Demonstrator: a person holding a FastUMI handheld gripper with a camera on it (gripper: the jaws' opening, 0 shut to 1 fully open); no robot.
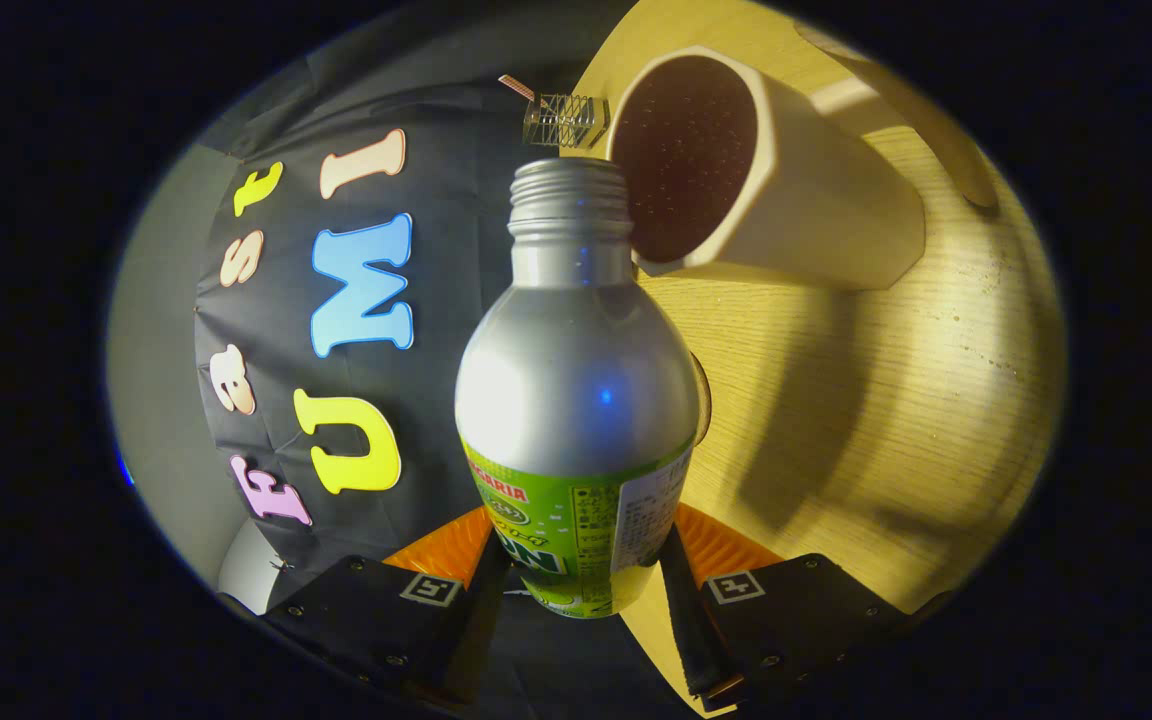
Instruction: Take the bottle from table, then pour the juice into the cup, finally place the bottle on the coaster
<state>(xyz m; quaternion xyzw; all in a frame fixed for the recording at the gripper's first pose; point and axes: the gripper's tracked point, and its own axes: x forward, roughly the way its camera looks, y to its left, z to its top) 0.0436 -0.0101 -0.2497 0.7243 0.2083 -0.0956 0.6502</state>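
**Bottle clamped in the fingers, mouth beside the cup's rim**

The gripper has its two fingers pressed on either flank of the silver aluminium bottle with a green printed label, one on each side of the labelled lower body. The bottle stands out straight ahead from between the fingers. Its body is smooth, rounded at the shoulder and narrows to a short neck with a ribbed screw thread at the mouth; no cap is on it. The metal has a matte sheen with soft highlights.

The whole scene is rolled sideways, so the light wooden table with fine straight grain stands as a plane on one side of the bottle, with the dark cloth booth wall on the other.

The cream-white, smooth-walled tapered cup stands on the table just beyond the bottle's mouth. Its round open rim lies close beside the threaded neck; whether they touch cannot be told. The inside of the cup looks dark reddish-brown and speckled.

Past the cup a pale, flat rounded shape lies at the table's far edge; what it is cannot be told. Behind the bottle's mouth a small wire-mesh object sits by the table's edge.

Around the cup the tabletop is bare, crossed by broad soft shadows.
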